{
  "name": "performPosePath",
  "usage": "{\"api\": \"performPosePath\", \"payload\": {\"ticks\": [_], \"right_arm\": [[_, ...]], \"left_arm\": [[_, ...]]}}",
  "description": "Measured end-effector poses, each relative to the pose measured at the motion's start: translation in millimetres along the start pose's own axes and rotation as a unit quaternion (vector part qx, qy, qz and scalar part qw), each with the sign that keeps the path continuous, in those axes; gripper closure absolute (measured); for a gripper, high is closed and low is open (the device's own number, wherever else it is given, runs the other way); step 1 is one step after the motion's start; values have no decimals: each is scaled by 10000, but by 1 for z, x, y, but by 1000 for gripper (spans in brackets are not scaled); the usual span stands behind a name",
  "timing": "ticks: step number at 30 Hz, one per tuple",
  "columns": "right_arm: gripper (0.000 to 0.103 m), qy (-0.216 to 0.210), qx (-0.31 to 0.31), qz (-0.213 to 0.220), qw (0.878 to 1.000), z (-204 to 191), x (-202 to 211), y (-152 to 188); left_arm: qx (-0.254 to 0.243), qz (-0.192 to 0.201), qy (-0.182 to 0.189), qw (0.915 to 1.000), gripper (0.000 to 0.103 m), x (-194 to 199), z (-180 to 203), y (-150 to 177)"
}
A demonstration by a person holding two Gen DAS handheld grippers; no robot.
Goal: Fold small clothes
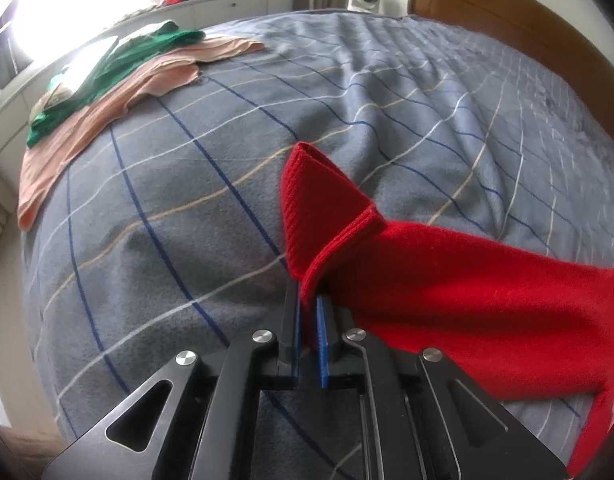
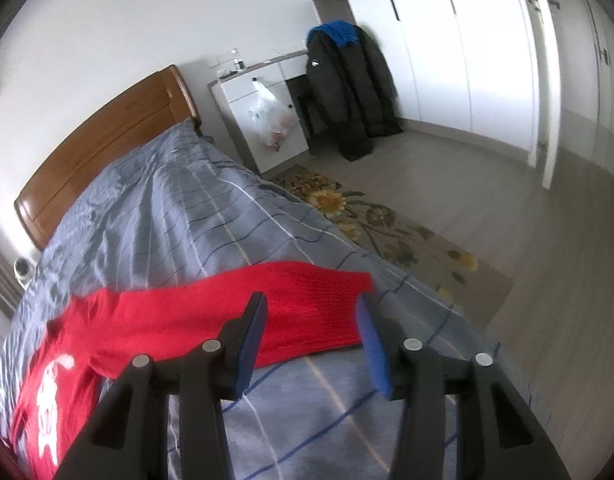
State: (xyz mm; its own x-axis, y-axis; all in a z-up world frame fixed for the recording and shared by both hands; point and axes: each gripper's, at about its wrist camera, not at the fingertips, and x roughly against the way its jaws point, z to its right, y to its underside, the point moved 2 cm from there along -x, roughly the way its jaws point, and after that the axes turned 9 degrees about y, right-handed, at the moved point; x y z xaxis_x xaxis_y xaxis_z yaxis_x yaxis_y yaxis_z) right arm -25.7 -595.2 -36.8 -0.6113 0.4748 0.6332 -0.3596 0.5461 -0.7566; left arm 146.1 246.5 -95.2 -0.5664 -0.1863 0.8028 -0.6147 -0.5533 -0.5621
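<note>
On the grey checked bed (image 1: 195,208), spread across the near part of the cover, lies the red sweater (image 1: 467,292), the thing being folded. One sleeve, with its ribbed cuff (image 1: 307,204), is lifted off the cover and stands up in a doubled peak because the left gripper (image 1: 309,308) has its blue-padded fingers (image 1: 322,340) pinched nearly together on the fabric just below that cuff; holding it near the end seems to be what gives control of the whole sleeve for laying it over the body of the sweater. From the right wrist view the sweater's other sleeve (image 2: 291,300) runs flat across the cover toward the bed's edge, and a white printed figure (image 2: 51,396) on the chest shows that the front faces up. Over that flat sleeve hovers the right gripper (image 2: 311,344), its fingers (image 2: 251,344) standing apart with nothing between them and not pressing on the cloth, apparently waiting its turn for that sleeve. Farther from the sweater, toward the window side of the bed, a pink garment (image 1: 107,120) with a green garment (image 1: 107,76) on top lies in a loose heap; whether they are done or still waiting I cannot tell. Beyond the sweater is the wooden headboard (image 2: 103,148), and off the bed's side a flowered rug (image 2: 387,224) on the floor.
</note>
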Motion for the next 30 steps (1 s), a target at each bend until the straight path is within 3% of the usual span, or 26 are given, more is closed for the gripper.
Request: {"api": "performPosePath", "payload": {"ticks": [25,27,29,30], "right_arm": [[53,48,-65,123,9999,0,6,1],[53,75,-93,472,9988,1,21,-2],[53,104,-44,661,9978,0,38,-3],[51,39,-34,620,9981,-1,44,-3]], "left_arm": [[-43,108,23,9999,93,2,-1,0],[-28,136,7,9999,84,8,-3,1],[-146,63,-526,9985,41,23,-5,2],[-164,71,-662,9976,34,31,-5,4]]}}
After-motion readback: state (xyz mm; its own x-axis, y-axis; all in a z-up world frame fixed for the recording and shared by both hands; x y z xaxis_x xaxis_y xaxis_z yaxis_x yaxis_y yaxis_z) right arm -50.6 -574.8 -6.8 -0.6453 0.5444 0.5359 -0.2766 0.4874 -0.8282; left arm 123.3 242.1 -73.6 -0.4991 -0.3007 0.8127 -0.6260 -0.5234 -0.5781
